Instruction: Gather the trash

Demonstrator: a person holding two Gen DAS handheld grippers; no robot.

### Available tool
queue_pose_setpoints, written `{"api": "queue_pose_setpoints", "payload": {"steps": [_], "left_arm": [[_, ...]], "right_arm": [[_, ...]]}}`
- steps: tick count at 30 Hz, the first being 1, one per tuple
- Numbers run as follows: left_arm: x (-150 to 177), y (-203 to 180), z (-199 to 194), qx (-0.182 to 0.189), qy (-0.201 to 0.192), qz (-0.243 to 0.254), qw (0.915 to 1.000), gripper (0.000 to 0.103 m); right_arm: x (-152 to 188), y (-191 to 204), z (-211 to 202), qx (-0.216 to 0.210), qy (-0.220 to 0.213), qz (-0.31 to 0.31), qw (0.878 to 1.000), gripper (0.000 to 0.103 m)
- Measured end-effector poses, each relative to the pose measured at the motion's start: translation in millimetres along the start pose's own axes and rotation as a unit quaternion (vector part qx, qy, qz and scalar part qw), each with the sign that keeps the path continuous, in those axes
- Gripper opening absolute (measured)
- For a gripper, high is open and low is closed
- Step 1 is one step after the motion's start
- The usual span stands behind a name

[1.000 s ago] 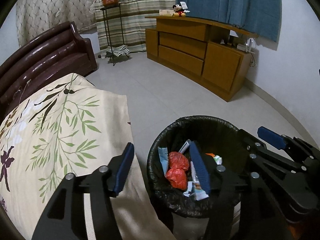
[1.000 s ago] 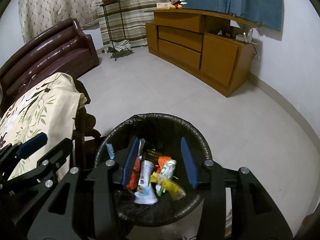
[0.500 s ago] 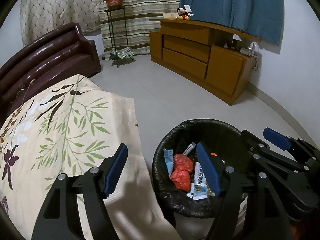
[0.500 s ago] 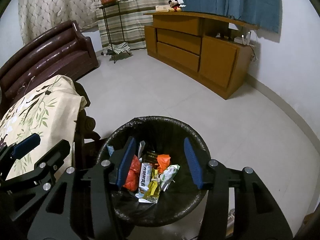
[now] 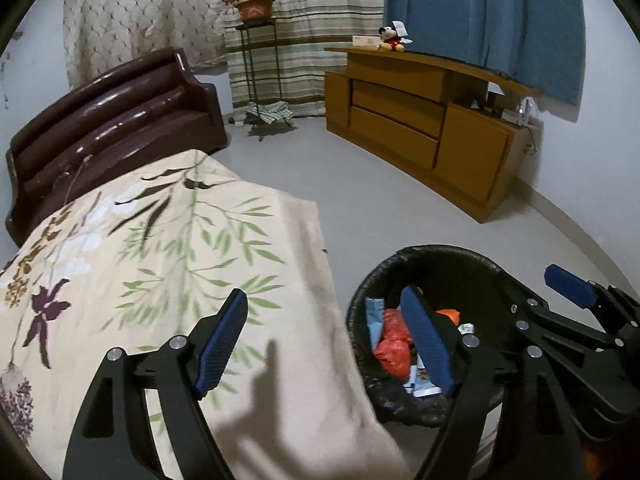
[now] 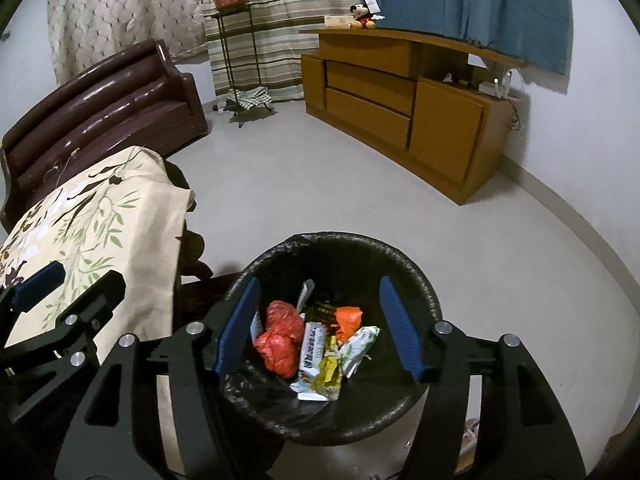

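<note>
A round bin with a black liner [image 6: 420,280] [image 5: 476,256] stands on the floor beside the table. Inside lie crumpled red bags [image 6: 280,338] [image 5: 394,346], white and yellow wrappers [image 6: 320,358] and an orange scrap [image 6: 348,320]. My right gripper [image 6: 320,326] hangs right above the bin, its jaws opening, nothing between its blue pads. My left gripper [image 5: 326,338] hovers over the table's right edge, jaws opening and empty, its right finger [image 5: 424,340] over the bin. The right gripper's finger [image 5: 570,286] shows at the right of the left wrist view.
A cream tablecloth with green leaves [image 5: 160,248] [image 6: 92,224] covers the table at the left. A dark brown sofa [image 5: 112,120] stands behind it. A wooden cabinet [image 6: 400,100] with a plush toy [image 6: 364,12] lines the far wall beside a plant stand [image 6: 232,40].
Both grippers' jaws have spread wider. The wrappers that were between the right pads now lie in the bin. The left gripper has shifted left over the tablecloth and both views have risen slightly.
</note>
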State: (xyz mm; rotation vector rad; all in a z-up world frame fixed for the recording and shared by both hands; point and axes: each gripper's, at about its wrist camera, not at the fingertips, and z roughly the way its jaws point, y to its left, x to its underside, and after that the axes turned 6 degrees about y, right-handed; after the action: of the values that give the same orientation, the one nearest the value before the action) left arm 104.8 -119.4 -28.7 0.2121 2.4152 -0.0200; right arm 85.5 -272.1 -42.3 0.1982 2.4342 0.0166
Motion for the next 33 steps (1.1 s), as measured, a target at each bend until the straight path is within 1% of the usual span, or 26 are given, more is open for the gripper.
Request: {"api": "queue_pose_setpoints", "payload": {"steps": [7, 10, 16, 22, 27, 33], "left_arm": [[7.5, 20.5, -21.9, -0.006, -0.014, -0.013, 0.9998, 0.077], [11.5, 30.5, -30.6, -0.016, -0.018, -0.02, 0.9995, 0.079], [18.5, 51.5, -49.6, -0.023, -0.028, -0.033, 0.9988, 0.079], [25.5, 63.4, -65.6, -0.037, -0.043, -0.038, 0.9977, 0.079], [29.2, 74.7, -74.5, -0.045, -0.051, -0.045, 0.9966, 0.08], [31.4, 83.0, -80.4, -0.044, -0.057, -0.053, 0.996, 0.08]], "right_arm": [[4.4, 18.7, -18.5, -0.01, -0.011, -0.012, 1.0, 0.065], [5.5, 26.2, -26.9, -0.014, -0.017, -0.018, 1.0, 0.065], [8.2, 42.0, -46.1, -0.023, -0.033, -0.029, 0.999, 0.066], [11.5, 54.5, -65.5, -0.029, -0.049, -0.038, 0.998, 0.067], [12.4, 61.0, -76.0, -0.032, -0.059, -0.043, 0.997, 0.067], [14.0, 66.4, -84.6, -0.032, -0.067, -0.049, 0.996, 0.067]]}}
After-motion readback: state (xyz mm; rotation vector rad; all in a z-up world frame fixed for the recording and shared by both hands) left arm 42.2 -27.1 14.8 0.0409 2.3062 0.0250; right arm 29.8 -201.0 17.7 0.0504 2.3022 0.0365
